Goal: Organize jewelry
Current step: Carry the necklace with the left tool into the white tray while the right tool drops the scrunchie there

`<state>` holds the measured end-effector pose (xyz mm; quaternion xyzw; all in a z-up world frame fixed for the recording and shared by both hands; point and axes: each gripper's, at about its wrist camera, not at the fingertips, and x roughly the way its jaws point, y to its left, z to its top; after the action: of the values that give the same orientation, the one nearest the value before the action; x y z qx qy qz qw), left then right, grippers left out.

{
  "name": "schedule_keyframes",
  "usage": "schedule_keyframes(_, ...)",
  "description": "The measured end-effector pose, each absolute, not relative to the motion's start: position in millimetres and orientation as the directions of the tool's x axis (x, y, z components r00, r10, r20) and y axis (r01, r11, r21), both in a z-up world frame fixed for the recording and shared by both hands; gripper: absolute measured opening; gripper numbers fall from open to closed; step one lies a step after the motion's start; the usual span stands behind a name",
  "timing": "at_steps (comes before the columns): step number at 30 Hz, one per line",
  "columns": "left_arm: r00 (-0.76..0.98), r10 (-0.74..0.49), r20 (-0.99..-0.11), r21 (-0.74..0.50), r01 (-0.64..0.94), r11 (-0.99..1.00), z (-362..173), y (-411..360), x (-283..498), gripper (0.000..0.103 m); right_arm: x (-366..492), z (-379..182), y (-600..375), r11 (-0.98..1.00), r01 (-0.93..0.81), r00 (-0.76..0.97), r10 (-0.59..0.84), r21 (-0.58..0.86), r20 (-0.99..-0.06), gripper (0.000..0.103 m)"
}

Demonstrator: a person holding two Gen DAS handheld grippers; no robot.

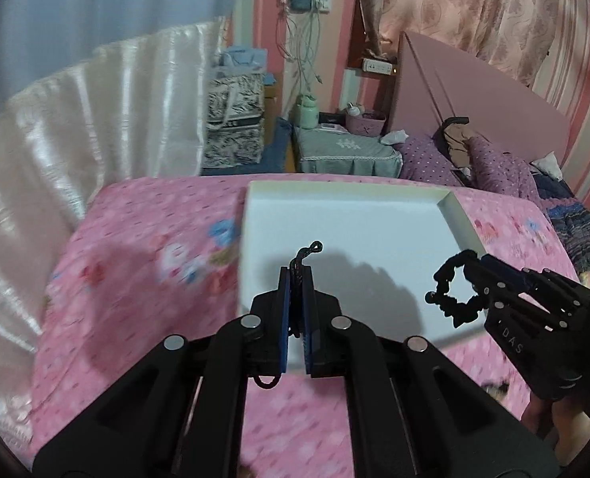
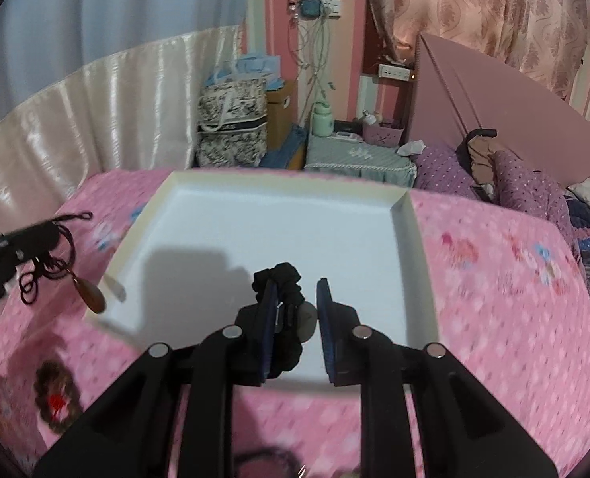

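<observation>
1. Left gripper [image 1: 298,279]: we have its jaws closed on a black cord necklace [image 1: 299,269], held clear of the bed; its brown teardrop pendant [image 2: 92,298] dangles below, at the tray's left edge, so the cord hangs untangled

2. Right gripper [image 2: 297,298]: jaws parted; a black beaded bracelet [image 2: 285,279] is draped over the left finger, carried as a loop over the tray, likely for setting down

3. White tray [image 2: 408,231]: lies on the pink floral bedspread [image 2: 494,279], its floor bare, apparently our collecting place

4. Another dark ring-shaped item [image 2: 56,398] lies on the bedspread, too blurred to identify
</observation>
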<state>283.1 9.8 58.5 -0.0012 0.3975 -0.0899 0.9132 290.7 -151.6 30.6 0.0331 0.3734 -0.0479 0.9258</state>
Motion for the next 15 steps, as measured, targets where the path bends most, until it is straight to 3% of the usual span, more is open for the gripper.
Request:
schedule_keyframes(11, 0.572, -0.214, -0.792, -0.128, 0.187, 0.974, 18, -44, 402, 0.003, 389, 4, -206, 0.977, 0.172, 0.672, -0.024, 0.125, -0.740, 0.020)
schedule_keyframes(15, 0.554, -0.161, -0.817, -0.077, 0.172, 0.982, -4, -54, 432, 0.003, 413, -12, -219, 0.975, 0.199, 0.645, -0.056, 0.097, -0.762, 0.020)
